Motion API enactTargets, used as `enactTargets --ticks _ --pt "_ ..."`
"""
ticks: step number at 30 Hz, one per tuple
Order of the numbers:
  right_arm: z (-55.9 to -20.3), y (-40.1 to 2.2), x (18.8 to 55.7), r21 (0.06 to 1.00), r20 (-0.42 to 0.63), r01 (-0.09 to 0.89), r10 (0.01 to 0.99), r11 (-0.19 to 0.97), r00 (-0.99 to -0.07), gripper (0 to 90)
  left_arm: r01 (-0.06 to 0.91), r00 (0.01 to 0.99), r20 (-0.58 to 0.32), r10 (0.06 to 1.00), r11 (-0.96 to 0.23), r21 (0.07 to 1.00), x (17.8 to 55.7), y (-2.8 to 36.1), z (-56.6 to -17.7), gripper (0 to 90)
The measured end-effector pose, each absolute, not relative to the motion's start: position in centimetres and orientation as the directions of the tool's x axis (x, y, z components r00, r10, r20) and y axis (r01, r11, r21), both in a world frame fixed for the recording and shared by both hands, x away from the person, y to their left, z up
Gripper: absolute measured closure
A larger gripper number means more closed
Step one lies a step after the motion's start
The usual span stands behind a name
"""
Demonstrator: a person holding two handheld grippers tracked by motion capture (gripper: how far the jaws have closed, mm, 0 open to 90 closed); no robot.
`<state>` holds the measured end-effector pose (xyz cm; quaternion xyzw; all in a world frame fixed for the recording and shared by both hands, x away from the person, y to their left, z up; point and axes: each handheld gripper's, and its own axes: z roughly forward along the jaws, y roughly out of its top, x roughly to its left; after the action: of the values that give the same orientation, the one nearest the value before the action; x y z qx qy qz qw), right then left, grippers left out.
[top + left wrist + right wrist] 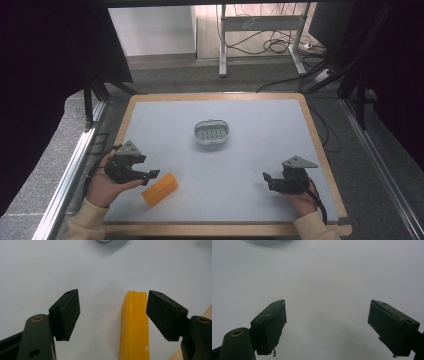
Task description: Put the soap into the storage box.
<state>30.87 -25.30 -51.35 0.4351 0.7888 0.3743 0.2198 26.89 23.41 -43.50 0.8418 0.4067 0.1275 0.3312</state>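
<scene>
1. Step in hand, likely: left gripper (pixel 150 174) lining up on the yellow soap bar (pixel 160 189), jaws apart, bar beside one pad, ungripped.
2. The bar lies at 7 o'clock from the soap dish (pixel 211 132).
3. Next: centre, then close.
4. Right gripper (pixel 266 178) idles at 4 o'clock, jaws apart.

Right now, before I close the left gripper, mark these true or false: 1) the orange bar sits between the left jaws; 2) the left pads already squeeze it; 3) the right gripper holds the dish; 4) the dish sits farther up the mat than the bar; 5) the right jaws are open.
1) True: the orange bar lies between the jaws of the left gripper, close to one pad.
2) False: the jaws stand open, with a clear gap on one side of the bar.
3) False: the right gripper is empty, far from the dish.
4) True.
5) True: only bare mat lies between them.
</scene>
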Motion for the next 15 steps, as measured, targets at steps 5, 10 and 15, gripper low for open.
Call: enactTargets --ticks 5,10,15 --pt "-51.3 -25.2 30.8 0.783 -0.024 0.517 0.847 0.346 -0.53 15.7 0.605 0.649 -0.063 0.758 -0.465 0.646 26.7 22.9 -43.8 26.9" --pt "-51.3 -25.2 30.8 0.787 -0.02 0.511 0.842 0.346 -0.539 15.8 0.587 0.658 -0.039 0.752 -0.48 0.652 26.2 22.4 -43.9 28.4" --pt "-51.4 -25.3 31.0 0.793 -0.004 0.511 0.841 0.332 -0.54 15.8 0.601 0.678 -0.055 0.733 -0.509 0.616 26.0 21.6 -44.4 28.1"
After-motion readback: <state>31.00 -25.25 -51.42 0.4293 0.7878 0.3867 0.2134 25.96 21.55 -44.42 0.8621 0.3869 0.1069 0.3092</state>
